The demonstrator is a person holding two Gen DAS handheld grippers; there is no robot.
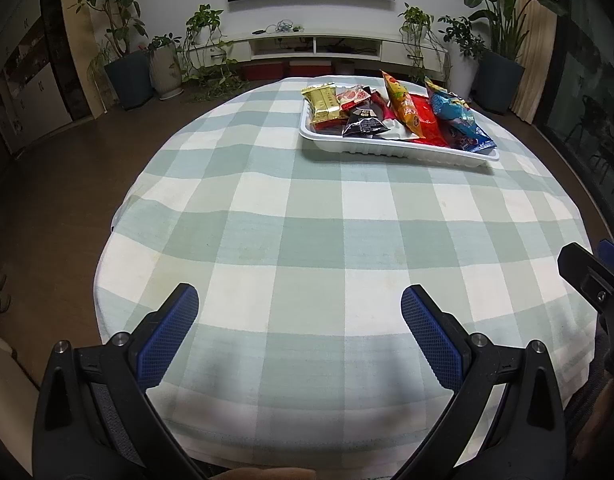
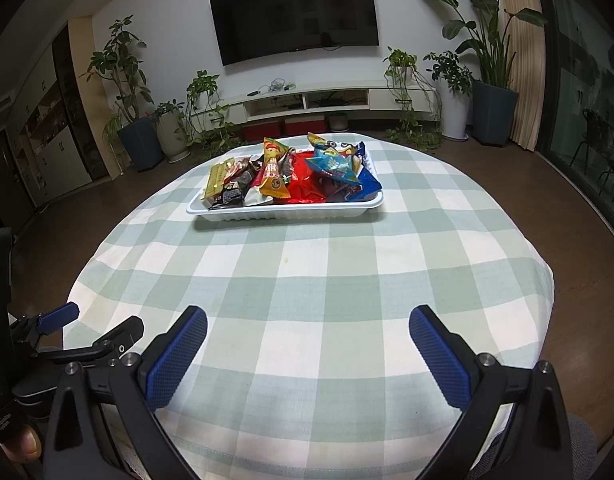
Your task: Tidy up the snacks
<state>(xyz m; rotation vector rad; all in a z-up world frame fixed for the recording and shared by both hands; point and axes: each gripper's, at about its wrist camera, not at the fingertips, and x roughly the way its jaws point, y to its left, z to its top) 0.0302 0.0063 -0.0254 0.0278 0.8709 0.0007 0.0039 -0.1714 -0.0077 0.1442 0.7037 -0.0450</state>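
Observation:
A white tray [image 1: 391, 151] [image 2: 283, 211] stands on the far part of the round table and holds several snack packets: a gold one [image 1: 325, 104] [image 2: 215, 178], a black one [image 1: 363, 122], an orange-yellow one [image 1: 405, 106] [image 2: 274, 168], a red one [image 1: 427, 120] [image 2: 305, 184] and blue ones [image 1: 459, 120] [image 2: 335, 164]. My left gripper [image 1: 301, 300] is open and empty over the near table edge, far from the tray. My right gripper [image 2: 309, 320] is open and empty, also near the front edge. The left gripper also shows at the right wrist view's left edge [image 2: 91, 324].
The table wears a green-and-white checked cloth [image 1: 307, 220] [image 2: 307, 260]. Beyond it are a dark floor, a white TV cabinet [image 2: 327, 98], a wall TV [image 2: 295, 16] and potted plants [image 2: 139, 148] along the wall. The right gripper's finger shows at the left view's right edge [image 1: 591, 276].

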